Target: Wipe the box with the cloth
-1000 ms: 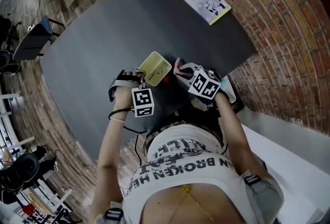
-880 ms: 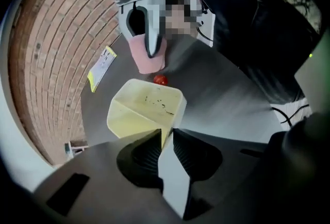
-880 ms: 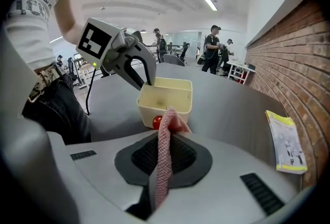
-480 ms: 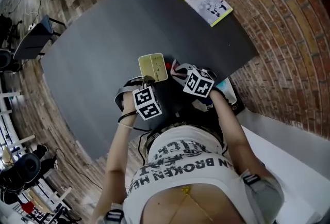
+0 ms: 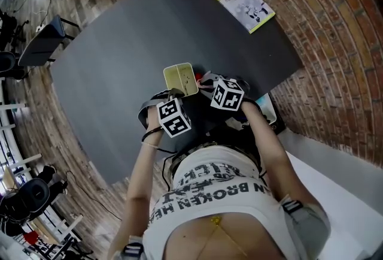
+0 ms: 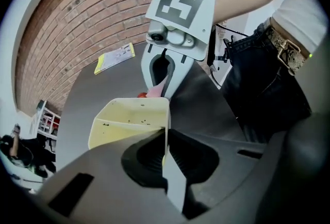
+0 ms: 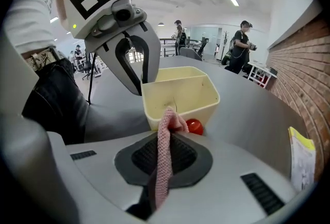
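A pale yellow open box [image 5: 181, 79] stands on the dark grey table [image 5: 119, 61], close to its near edge. My left gripper [image 5: 175, 96] has just been closing, and its pads now pinch the box's near wall [image 6: 166, 130]. In the right gripper view the left gripper [image 7: 140, 83] grips that box [image 7: 180, 95] at its rim. My right gripper [image 7: 165, 138] is shut on a pink knitted cloth [image 7: 164, 166] and hangs just right of the box [image 5: 203, 80]. A small red ball [image 7: 194, 126] lies against the box's outer side.
A yellow-edged booklet [image 5: 244, 4] lies at the table's far right corner. Brick floor [image 5: 335, 43] borders the table on the right, and chairs [image 5: 42, 43] stand to the left. A white and blue object [image 5: 266, 106] sits by my right wrist. People [image 7: 240, 45] stand far off.
My left gripper shifted right, rolled and closed on the box's near wall. The box turned from a diamond pose to nearly square. My right gripper sank a little towards the box with the cloth.
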`<state>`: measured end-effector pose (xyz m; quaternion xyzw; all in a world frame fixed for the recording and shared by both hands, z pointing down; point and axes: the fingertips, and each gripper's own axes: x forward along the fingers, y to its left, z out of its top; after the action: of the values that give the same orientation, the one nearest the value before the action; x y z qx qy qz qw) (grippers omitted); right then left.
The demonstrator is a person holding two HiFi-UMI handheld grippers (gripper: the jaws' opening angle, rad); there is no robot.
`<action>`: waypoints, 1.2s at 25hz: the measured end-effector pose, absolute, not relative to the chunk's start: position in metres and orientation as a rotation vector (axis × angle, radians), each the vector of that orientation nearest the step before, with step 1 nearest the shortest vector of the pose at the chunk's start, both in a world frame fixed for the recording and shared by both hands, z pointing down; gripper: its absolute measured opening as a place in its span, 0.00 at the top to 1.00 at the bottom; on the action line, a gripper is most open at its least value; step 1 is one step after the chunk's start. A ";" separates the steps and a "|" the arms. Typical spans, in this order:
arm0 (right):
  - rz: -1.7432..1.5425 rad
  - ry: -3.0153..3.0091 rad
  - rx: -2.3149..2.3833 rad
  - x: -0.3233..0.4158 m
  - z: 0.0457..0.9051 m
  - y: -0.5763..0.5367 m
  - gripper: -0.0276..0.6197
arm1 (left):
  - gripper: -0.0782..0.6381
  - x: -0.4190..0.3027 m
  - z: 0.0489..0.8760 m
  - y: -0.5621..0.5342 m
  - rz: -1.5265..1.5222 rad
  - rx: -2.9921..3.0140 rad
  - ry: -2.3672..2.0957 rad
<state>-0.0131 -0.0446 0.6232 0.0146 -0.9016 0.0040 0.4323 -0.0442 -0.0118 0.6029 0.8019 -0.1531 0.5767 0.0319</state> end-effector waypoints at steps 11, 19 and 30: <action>0.079 -2.298 0.012 -0.010 0.611 -0.024 0.93 | 0.86 -0.038 0.599 -0.017 1.664 2.431 -0.585; 0.101 -2.435 0.100 -0.003 0.570 -0.040 0.93 | 0.84 -0.039 0.580 -0.015 1.480 2.508 -0.776; 0.074 -2.726 0.383 -0.010 0.467 -0.054 0.93 | 0.88 -0.067 0.456 -0.048 0.393 2.447 -1.360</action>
<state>-0.0099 -0.0544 0.4668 0.1366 -0.9713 0.0263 0.1929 -0.0674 -0.0476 0.4561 0.8549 -0.4751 0.1374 0.1567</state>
